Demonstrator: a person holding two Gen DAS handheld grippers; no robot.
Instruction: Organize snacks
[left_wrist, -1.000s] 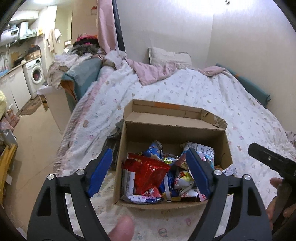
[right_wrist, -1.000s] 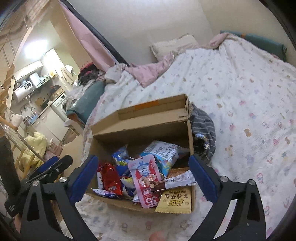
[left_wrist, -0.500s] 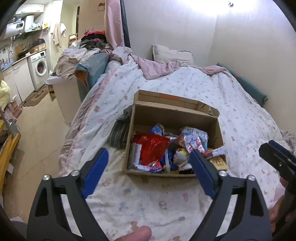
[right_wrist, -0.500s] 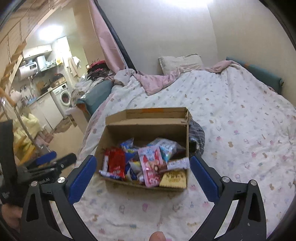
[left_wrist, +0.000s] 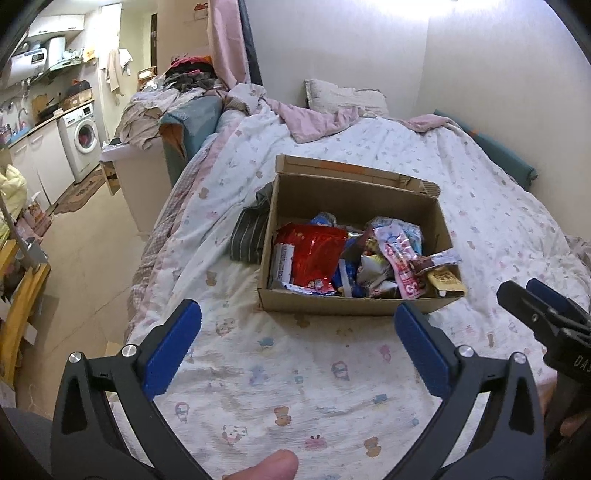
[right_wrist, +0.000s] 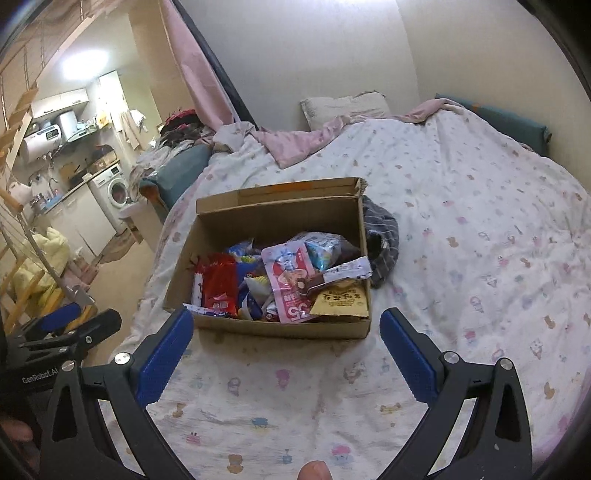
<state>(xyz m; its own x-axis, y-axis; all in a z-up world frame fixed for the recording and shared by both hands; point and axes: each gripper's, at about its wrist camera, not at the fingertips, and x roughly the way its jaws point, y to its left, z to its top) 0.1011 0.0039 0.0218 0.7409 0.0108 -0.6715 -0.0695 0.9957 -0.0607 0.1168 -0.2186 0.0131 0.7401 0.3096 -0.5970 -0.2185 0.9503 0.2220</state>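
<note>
An open cardboard box (left_wrist: 328, 305) (right_wrist: 280, 328) stands on the bed, full of snack packets. Among them are a red bag (left_wrist: 316, 254) (right_wrist: 219, 288), a pink pouch (left_wrist: 400, 258) (right_wrist: 290, 280) and a yellow packet (left_wrist: 445, 280) (right_wrist: 341, 301). My left gripper (left_wrist: 295, 339) is open and empty, held back from the box's near side. My right gripper (right_wrist: 286, 338) is open and empty, just short of the box's front wall. Each gripper shows at the edge of the other's view.
A striped grey cloth (left_wrist: 249, 232) (right_wrist: 382, 240) lies against the box's side. The patterned bedspread (left_wrist: 295, 387) stretches in front. A pillow (left_wrist: 345, 94) and pink blanket lie at the head. The bed's left edge drops to the floor, with a washing machine (left_wrist: 83, 140) beyond.
Both grippers have pulled back from over the box, so the box now sits farther away and whole in view. Both stay open and empty.
</note>
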